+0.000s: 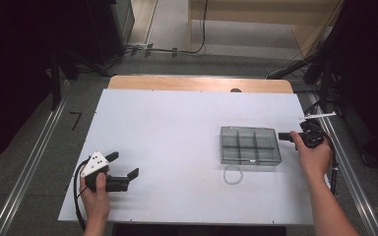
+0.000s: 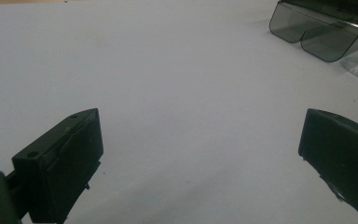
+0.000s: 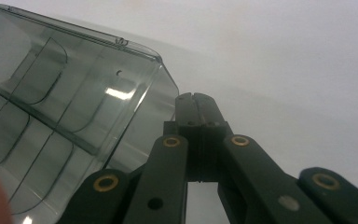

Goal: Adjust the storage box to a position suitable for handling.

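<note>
Over on the right side of the white worktop (image 1: 177,128) sits a smoky-grey, see-through plastic organiser box (image 1: 249,145), rectangular, with six compartments in two rows of three and its clear lid down. It lies flat, well clear of the worktop's edges, and just in front of it, on the person's side, a faint ring of small clear beads (image 1: 233,175) lies on the white surface, close to the box but not touching it.

The right tongs (image 1: 281,136) are level with the box's right-hand end, held in the person's right hand (image 1: 313,157). Their two black jaws are pressed fully together with nothing between them, and in the right gripper view the closed tips (image 3: 196,105) sit right against the box's near corner; whether they actually touch the plastic I can't quite tell.

The left tongs (image 1: 123,166) are far off at the worktop's left front, in the left hand (image 1: 96,194), pointing across towards the box. Their jaws stand wide apart and empty, with only bare white surface between them in the left gripper view, and the box's rounded corner (image 2: 321,28) shows far off at the top right.
</note>
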`<action>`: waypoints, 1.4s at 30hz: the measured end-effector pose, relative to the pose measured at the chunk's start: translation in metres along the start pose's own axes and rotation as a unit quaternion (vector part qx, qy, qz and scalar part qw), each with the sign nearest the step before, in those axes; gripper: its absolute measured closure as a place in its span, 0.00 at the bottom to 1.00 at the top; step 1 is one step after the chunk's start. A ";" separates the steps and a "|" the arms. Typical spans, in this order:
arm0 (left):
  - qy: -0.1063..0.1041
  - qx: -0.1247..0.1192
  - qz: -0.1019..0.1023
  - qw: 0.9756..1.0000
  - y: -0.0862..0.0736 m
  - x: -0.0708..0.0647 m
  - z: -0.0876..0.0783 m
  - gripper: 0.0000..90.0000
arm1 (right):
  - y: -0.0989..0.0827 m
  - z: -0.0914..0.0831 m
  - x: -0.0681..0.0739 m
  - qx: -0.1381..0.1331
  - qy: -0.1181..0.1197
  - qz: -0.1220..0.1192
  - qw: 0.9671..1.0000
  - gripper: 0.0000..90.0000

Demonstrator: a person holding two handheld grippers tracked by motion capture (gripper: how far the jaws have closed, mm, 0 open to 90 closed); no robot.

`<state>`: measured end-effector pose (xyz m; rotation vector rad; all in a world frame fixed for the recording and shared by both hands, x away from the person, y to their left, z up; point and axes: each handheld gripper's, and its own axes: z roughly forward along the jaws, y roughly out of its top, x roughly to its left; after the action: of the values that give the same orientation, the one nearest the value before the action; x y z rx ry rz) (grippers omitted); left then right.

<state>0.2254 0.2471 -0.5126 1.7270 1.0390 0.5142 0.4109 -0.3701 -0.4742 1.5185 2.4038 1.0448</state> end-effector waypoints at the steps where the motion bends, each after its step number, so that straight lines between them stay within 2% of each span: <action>1: 0.000 0.000 0.000 1.000 0.000 0.000 0.000 0.00 | 0.001 0.002 0.000 0.002 0.002 -0.002 1.000 0.98; 8: 0.000 0.001 -0.001 1.000 0.000 0.000 0.000 0.00 | 0.002 0.009 0.003 0.008 0.024 -0.006 1.000 0.98; 18: 0.002 0.005 0.000 1.000 0.000 -0.001 0.001 0.00 | 0.002 0.009 0.004 0.008 0.025 -0.003 1.000 0.98; 28: 0.002 0.007 0.003 1.000 0.000 -0.001 0.002 0.00 | 0.006 0.016 0.015 0.011 0.032 -0.017 0.999 0.98; 32: 0.002 0.008 0.003 1.000 0.000 -0.001 0.002 0.00 | 0.015 0.022 0.026 0.020 0.030 -0.045 0.998 0.98; 34: 0.001 0.008 0.003 1.000 0.000 -0.001 0.002 0.00 | 0.018 0.024 0.032 0.022 0.036 -0.055 0.998 0.98; 40: 0.001 0.008 0.003 1.000 0.000 -0.001 0.002 0.00 | 0.027 0.034 0.050 0.032 0.052 -0.077 0.995 0.98; 42: 0.001 0.008 0.003 1.000 0.000 -0.001 0.002 0.00 | 0.030 0.037 0.056 0.034 0.050 -0.081 0.995 0.98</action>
<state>0.2264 0.2453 -0.5131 1.7452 1.0410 0.5126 0.4222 -0.2978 -0.4703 1.2917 2.6042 1.0393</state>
